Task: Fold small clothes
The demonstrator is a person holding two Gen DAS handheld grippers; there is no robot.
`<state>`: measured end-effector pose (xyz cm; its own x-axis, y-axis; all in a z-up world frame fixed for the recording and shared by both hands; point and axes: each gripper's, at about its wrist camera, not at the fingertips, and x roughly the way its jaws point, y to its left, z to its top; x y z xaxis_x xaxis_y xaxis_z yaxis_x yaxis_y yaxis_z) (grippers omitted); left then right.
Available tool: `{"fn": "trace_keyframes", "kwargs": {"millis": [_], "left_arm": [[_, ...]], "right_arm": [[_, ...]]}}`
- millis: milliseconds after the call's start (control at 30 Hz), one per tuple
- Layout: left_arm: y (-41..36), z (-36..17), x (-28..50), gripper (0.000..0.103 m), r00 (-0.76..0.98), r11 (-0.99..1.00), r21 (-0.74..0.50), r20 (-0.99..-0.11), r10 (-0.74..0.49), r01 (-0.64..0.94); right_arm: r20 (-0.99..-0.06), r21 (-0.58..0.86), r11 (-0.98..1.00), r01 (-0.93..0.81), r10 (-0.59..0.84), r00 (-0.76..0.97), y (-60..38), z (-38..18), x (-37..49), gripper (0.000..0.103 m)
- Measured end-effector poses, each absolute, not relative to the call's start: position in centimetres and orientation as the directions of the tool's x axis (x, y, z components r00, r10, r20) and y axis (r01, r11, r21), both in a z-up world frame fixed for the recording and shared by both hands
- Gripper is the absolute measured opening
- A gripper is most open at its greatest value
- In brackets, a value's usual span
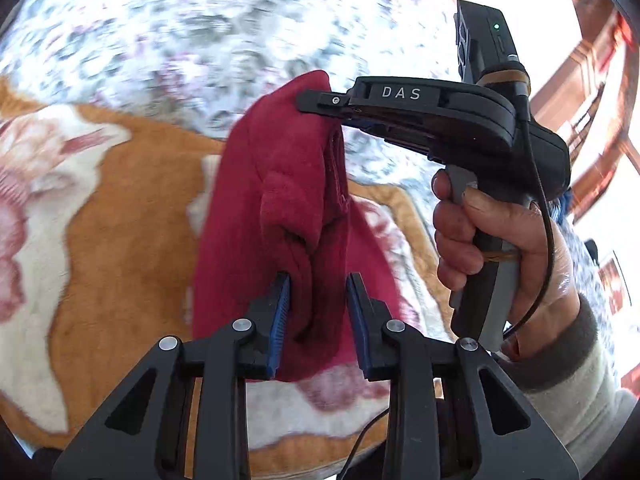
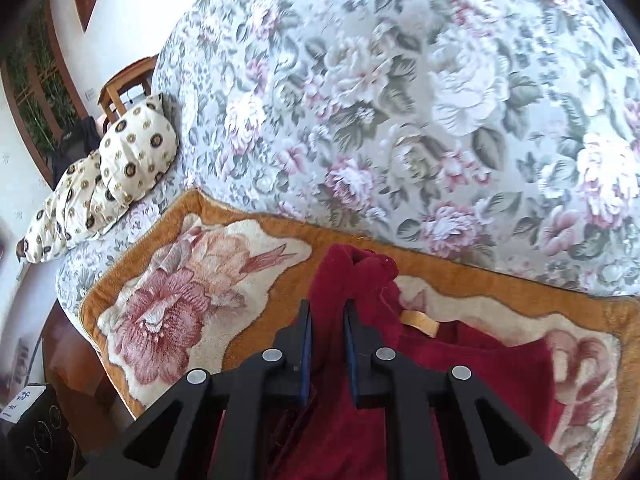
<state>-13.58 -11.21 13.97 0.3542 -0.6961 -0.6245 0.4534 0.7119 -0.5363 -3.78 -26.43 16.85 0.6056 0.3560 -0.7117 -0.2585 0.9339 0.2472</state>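
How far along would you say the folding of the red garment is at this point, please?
Done so far: only the pick-up. The left gripper and the right gripper are each shut on a bunch of the red garment, which hangs crumpled between them above the orange floral blanket. In hand: lifting and spreading it. Left: no neat fold shows yet, so laying it flat and folding all remain.

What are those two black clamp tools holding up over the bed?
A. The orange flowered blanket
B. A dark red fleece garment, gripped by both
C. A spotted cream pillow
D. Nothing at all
B: the left gripper and the right gripper both have their jaws closed on the dark red fleece garment, which hangs above the orange flowered blanket.
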Motion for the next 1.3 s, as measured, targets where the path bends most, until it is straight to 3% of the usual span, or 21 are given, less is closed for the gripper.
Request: {"fn": "trace_keyframes", "kwargs": {"millis": [67,200,367,533,600,667,700,833,1067,1133,1167,1200,1300], "left_arm": [[-14.4,14.2,-13.9,0.02,0.314,0.691,-0.524,-0.634,-0.707,0.497],[-20.9,13.4,-14.6,0.02,0.239,0.652,-0.489,-0.663,-0.71,0.58],[-26.2,10.1,-14.5,0.02,0.151,0.639,-0.46,-0.727,-0.669,0.617],[-26.0,11.0,-14.0,0.02,0.16,0.644,-0.412,-0.752,-0.64,0.644],[-23.8,12.3,-14.5,0.024,0.193,0.652,-0.394,-0.743,-0.641,0.648],[-21.1,12.6,-14.4,0.046,0.263,0.69,-0.352,-0.74,-0.619,0.632],[-19.7,12.8,-14.1,0.05,0.314,0.72,-0.32,-0.739,-0.597,0.616],[-16.0,11.9,-14.7,0.052,0.386,0.801,-0.254,-0.772,-0.505,0.542],[-15.3,9.3,-14.6,0.052,0.348,0.826,-0.299,-0.799,-0.49,0.477],[-14.9,9.3,-15.1,0.051,0.346,0.824,-0.313,-0.793,-0.501,0.473],[-15.0,9.5,-15.3,0.051,0.34,0.818,-0.319,-0.792,-0.507,0.479],[-15.1,9.9,-15.8,0.051,0.335,0.811,-0.32,-0.79,-0.514,0.49],[-15.7,10.6,-18.5,0.052,0.324,0.755,-0.319,-0.758,-0.566,0.573]], "right_arm": [[-0.703,0.242,0.943,-0.227,0.332,0.629,-29.8,17.5,-5.0,0.013],[-0.71,0.246,0.958,-0.144,0.279,0.646,-36.2,16.6,-6.4,0.013],[-0.797,0.198,0.98,-0.004,0.164,0.582,-41.5,10.0,-5.2,0.012],[-0.839,0.242,0.969,0.045,0.186,0.51,-42.6,4.6,-4.1,0.014],[-0.816,0.31,0.947,0.083,0.22,0.535,-43.9,5.8,-5.3,0.029],[-0.781,0.396,0.914,0.088,0.285,0.556,-44.9,7.7,-7.7,0.036],[-0.765,0.429,0.9,0.084,0.312,0.564,-45.1,8.7,-9.2,0.038],[-0.707,0.534,0.844,0.038,0.422,0.567,-43.8,9.9,-14.7,0.046],[-0.663,0.593,0.805,-0.017,0.5,0.557,-40.1,8.7,-18.0,0.047],[-0.657,0.621,0.784,-0.011,0.528,0.539,-39.4,7.4,-17.5,0.038],[-0.674,0.621,0.784,0.007,0.53,0.515,-39.2,6.6,-17.0,0.012],[-0.677,0.624,0.781,0.022,0.526,0.514,-39.3,6.3,-16.8,0.006],[-0.617,0.649,0.761,-0.012,0.536,0.576,-39.9,8.4,-17.1,0.006]]}}
